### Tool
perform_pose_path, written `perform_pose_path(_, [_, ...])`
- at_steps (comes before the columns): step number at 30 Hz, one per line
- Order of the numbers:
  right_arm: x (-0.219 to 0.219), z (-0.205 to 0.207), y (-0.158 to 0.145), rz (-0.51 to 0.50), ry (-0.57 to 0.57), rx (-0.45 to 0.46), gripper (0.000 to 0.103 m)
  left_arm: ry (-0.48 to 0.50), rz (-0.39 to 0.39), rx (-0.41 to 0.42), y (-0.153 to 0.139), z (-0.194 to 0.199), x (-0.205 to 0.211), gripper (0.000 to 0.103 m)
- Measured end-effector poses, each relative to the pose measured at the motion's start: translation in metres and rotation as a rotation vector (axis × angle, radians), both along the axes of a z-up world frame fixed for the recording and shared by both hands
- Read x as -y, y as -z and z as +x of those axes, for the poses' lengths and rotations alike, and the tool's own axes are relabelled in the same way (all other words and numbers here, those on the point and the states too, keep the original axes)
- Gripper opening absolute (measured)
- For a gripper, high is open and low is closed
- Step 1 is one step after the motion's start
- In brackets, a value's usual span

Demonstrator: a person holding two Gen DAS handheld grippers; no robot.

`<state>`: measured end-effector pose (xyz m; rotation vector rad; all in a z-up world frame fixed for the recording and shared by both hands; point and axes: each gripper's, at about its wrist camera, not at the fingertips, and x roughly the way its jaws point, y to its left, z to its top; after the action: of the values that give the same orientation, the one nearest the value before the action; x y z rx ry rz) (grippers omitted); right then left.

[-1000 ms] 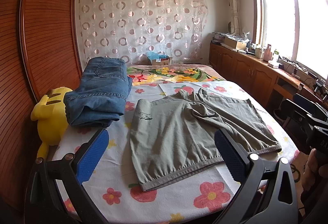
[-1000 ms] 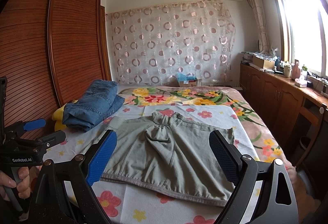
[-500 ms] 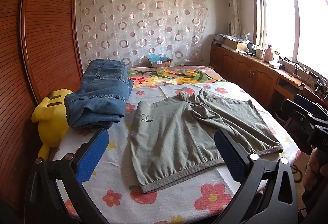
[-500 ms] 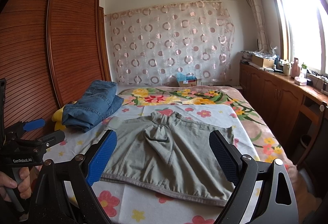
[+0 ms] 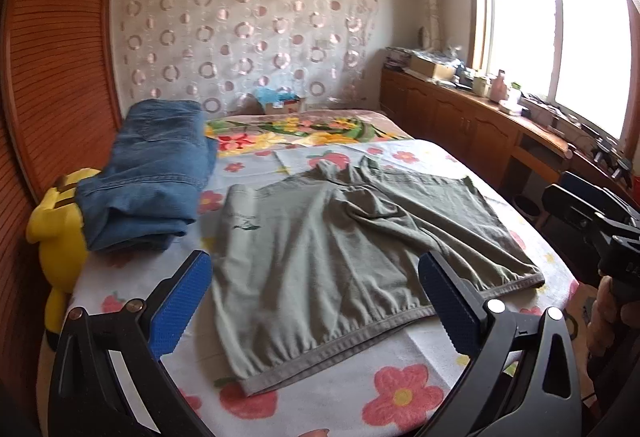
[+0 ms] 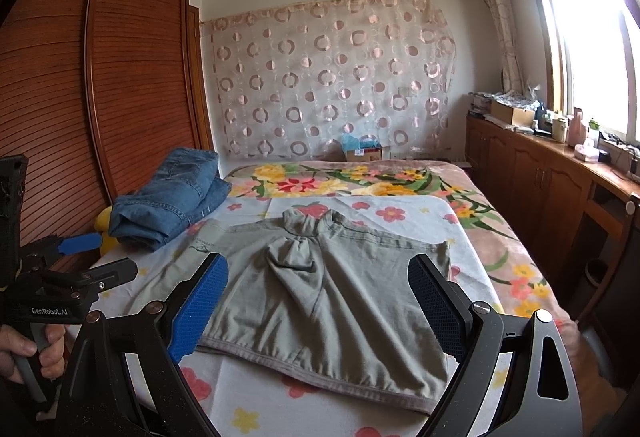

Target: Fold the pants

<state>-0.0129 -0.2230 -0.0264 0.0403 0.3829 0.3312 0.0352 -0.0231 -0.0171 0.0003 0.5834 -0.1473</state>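
Observation:
A pair of olive-green shorts (image 5: 340,257) lies spread flat on the flowered bed sheet (image 5: 360,397), waistband nearest me, legs pointing away. They also show in the right wrist view (image 6: 320,297). My left gripper (image 5: 316,301) is open and empty, held above the near left part of the waistband. My right gripper (image 6: 316,301) is open and empty, held above the near edge of the shorts. Neither touches the cloth. The left gripper shows at the left edge of the right wrist view (image 6: 76,261), the right one at the right edge of the left wrist view (image 5: 592,209).
Folded blue jeans (image 5: 152,173) are stacked at the bed's left, beside a yellow plush toy (image 5: 56,229). A wooden wardrobe (image 6: 80,97) stands on the left. Wooden cabinets (image 6: 540,177) run under the window on the right. A floral blanket (image 6: 360,177) covers the far bed.
Both grippers have shifted slightly; the left view has dipped a little toward the shorts. The shorts have not moved and both grippers stay open.

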Motion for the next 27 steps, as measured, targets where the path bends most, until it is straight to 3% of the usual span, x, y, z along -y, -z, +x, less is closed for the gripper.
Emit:
perform_pose_path(7, [0.009, 0.017, 0.002, -0.030, 0.011, -0.026, 0.092, 0.079, 0.027, -0.017, 0.005, 0.026, 0.018, 0.103])
perform_pose_path(15, [0.031, 0.049, 0.008, -0.082, 0.032, -0.094, 0.082, 0.154, 0.023, -0.055, 0.017, 0.044, 0.036, 0.103])
perform_pose_path(27, [0.053, 0.125, 0.006, -0.093, 0.005, -0.310, 0.033, 0.218, -0.005, -0.123, 0.030, 0.069, 0.045, 0.103])
